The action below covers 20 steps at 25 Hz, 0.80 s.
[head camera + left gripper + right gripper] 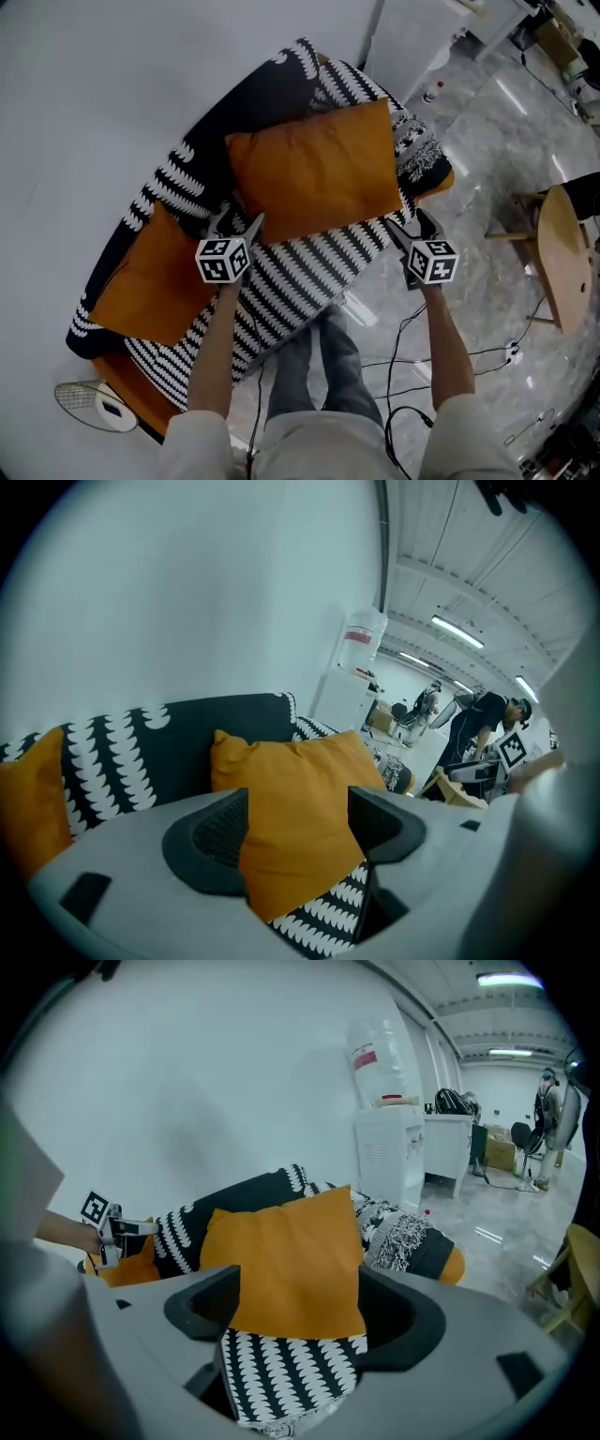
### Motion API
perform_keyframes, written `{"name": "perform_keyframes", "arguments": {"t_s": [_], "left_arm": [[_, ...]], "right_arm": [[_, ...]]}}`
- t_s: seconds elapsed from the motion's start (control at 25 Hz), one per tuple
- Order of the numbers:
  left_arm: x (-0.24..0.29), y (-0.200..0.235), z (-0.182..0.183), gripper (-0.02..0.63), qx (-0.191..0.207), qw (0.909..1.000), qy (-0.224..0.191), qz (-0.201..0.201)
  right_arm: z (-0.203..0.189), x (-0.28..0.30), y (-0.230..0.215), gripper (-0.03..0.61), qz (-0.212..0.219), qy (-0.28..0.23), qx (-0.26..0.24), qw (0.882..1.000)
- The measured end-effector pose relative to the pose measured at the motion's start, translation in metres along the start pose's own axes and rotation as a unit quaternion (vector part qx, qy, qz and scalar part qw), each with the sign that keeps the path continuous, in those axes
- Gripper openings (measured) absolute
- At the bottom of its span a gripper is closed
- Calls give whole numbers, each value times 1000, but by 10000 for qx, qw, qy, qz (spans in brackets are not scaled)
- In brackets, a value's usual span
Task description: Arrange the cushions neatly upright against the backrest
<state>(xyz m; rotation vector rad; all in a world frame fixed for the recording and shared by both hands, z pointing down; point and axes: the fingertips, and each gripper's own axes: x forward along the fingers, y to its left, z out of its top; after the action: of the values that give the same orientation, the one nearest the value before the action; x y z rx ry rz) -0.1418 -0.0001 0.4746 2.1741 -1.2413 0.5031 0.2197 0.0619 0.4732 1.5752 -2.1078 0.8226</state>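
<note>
An orange cushion [319, 169] stands on the sofa [281, 272], right of its middle, its back leaning on the dark backrest and its lower edge resting on the black-and-white patterned throw that covers the seat. A second orange cushion [145, 277] lies at the sofa's left end, against the backrest there.

Both grippers are held out in front of the sofa's front edge. The left gripper [237, 223] points at the standing cushion's lower left corner, and the right gripper [412, 230] at its lower right corner. Each one's jaws stand wide apart and grip nothing. In both gripper views the whole cushion shows in the gap between the jaws, beyond the pads rather than pressed by them. From the head view I cannot tell whether the left fingertips brush the corner.

Off the sofa's right end stands a white water dispenser [389, 1147]. A wooden stool [562, 258] and loose cables sit on the marble floor, and a small fan [94, 408] lies by the sofa's left end.
</note>
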Motion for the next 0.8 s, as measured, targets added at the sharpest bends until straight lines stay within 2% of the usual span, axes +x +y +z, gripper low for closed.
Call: {"name": "perform_keyframes", "arguments": {"t_s": [0.48, 0.8], "left_arm": [[83, 47, -31, 328, -369, 9976, 558, 196], [115, 82, -58, 348, -554, 9953, 707, 355]], "right_arm": [[-2, 102, -42, 390, 213, 422, 92, 9988], [-9, 169, -74, 391, 172, 716, 258, 9970]]}}
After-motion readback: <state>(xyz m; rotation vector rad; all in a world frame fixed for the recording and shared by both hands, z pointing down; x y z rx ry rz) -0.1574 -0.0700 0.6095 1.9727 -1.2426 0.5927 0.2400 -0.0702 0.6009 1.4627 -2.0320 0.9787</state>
